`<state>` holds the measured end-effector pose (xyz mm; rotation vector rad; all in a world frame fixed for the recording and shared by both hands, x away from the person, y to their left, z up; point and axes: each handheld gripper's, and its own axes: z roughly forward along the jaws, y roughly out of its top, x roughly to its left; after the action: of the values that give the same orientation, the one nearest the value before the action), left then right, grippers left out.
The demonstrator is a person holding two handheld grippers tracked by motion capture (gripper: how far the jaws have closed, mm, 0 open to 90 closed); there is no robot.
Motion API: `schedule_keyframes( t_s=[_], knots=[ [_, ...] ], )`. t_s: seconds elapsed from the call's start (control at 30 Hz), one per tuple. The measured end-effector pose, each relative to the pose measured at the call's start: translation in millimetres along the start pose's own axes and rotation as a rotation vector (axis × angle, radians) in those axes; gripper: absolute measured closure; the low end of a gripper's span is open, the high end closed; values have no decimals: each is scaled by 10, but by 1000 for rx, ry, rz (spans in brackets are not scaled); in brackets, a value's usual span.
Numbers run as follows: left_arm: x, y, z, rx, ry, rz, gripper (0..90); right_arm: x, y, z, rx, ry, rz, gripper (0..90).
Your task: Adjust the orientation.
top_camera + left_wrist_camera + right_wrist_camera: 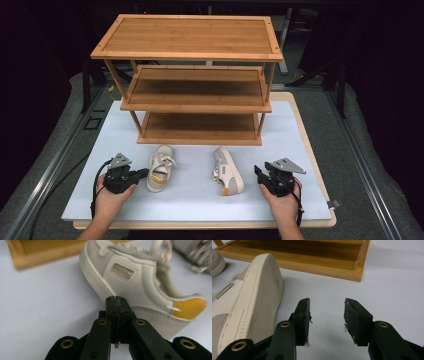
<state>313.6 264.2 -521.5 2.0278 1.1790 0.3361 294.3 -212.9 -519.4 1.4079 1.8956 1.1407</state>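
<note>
Left claw: we've got it pressed fully closed, jaws together with nothing between them, tip just beside the upright shoe's side.
Left claw close-up: our closed tip sits right at the sole edge of that shoe; touching or a hair apart, we can't tell.
Right claw: we hold it parted wide, empty, low over the desk, near the tipped shoe.
Right claw close-up: bare desk between the jaws, ribbed sole off to one side.
Upright shoe: cream with a yellow heel patch, standing on its sole in front of the rack.
Tipped shoe: lying on its side, apart from its mate.
Shoe rack: three bamboo shelves, bare, behind both shoes.
Desk: white mat under everything.
</note>
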Motion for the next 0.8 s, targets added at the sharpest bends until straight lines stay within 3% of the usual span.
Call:
schedule_keyframes(
  t_s=[0.07,0.1,0.27,0.3,0.63,0.8],
  knots=[
    [114,-37,40,4,-31,-74,880,-6,1,0,-1,2,-1,564],
    [125,-34,30,-6,-34,-89,879,-7,1,-1,-1,2,0,564],
    [103,-3,-30,-43,-14,-73,862,-6,6,-6,-1,6,2,591],
    [90,6,-44,-52,0,-64,850,4,14,-5,9,14,1,632],
    [73,52,-133,-110,-2,-72,740,106,46,-35,21,55,-50,775],
    [80,55,-146,-134,-16,-91,642,289,78,-78,11,99,-131,868]
  ],
)
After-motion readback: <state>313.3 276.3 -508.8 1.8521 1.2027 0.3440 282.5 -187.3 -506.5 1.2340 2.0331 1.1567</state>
